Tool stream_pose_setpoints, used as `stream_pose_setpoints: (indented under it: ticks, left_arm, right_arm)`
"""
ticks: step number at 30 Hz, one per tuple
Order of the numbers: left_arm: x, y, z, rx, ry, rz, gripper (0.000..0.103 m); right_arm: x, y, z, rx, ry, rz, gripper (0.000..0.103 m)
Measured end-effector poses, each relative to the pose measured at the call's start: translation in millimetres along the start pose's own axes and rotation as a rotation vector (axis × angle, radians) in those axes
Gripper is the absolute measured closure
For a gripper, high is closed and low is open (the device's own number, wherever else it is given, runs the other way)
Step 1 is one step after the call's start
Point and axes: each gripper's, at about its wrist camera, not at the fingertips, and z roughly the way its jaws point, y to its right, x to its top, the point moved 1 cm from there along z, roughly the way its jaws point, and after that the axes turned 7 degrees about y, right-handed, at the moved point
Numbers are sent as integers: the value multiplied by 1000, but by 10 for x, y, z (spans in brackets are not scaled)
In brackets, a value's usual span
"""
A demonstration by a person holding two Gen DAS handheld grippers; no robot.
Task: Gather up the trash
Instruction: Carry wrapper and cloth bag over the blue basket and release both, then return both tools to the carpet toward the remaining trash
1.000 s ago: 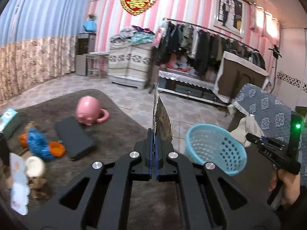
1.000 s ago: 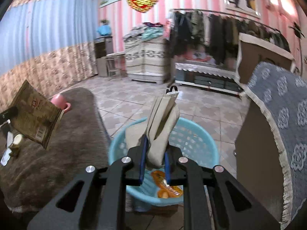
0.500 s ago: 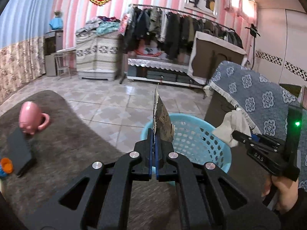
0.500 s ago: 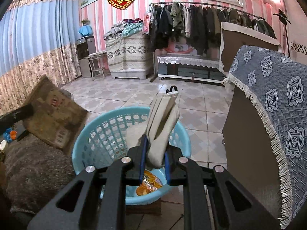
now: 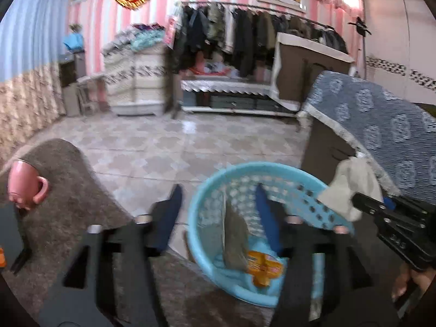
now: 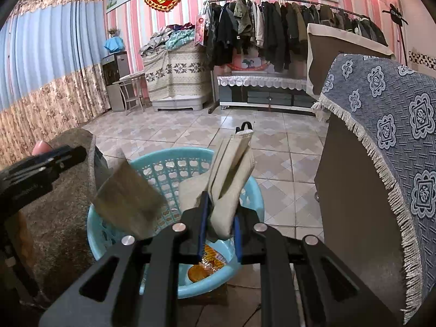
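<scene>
The left tool [image 5: 218, 209] had just been opening, its jaws wide, and the brown packet [image 5: 234, 242] dropped free into the blue basket [image 5: 201, 250]. The right tool [image 6: 219, 220] gripped a beige cloth [image 6: 231, 174] above the basket; released off-centre, it might drape over the rim.

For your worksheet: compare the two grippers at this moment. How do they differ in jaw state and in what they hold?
The left gripper has just been opening and stands wide, gripping nothing; the right gripper is clamped shut. The brown packet is falling free into the blue basket; the beige cloth sticks up between the right gripper's pads. Both hover over the basket.
</scene>
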Motion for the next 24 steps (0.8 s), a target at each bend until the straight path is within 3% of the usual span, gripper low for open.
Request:
stream_pose_setpoints:
  ticks: [2,10,15,18,20,24]
  left_arm:
    - [-7,-43,2,16,-3,5,39]
    - [14,-338,-182,88,31,-31,10]
    - [-24,-514,-292,132,27,-28,7]
    - [-42,-633,-367,151,21,-35,6]
    - [-44,-706,-412,172,15,-42,6]
    - [-54,-855,-530,199,20,-62,6]
  right_arm:
    - [-23,-16,20,-2,-5,-4,86]
    - [-101,-134,190,2,-26,-10,84]
    - [-142,-289,392,7,-41,-12,82]
    - [-151,-400,511,-5,-43,-28,65]
    - [-147,-464,587,-15,-42,-33,43]
    - [-113,-577,607,-24,-39,-52,32]
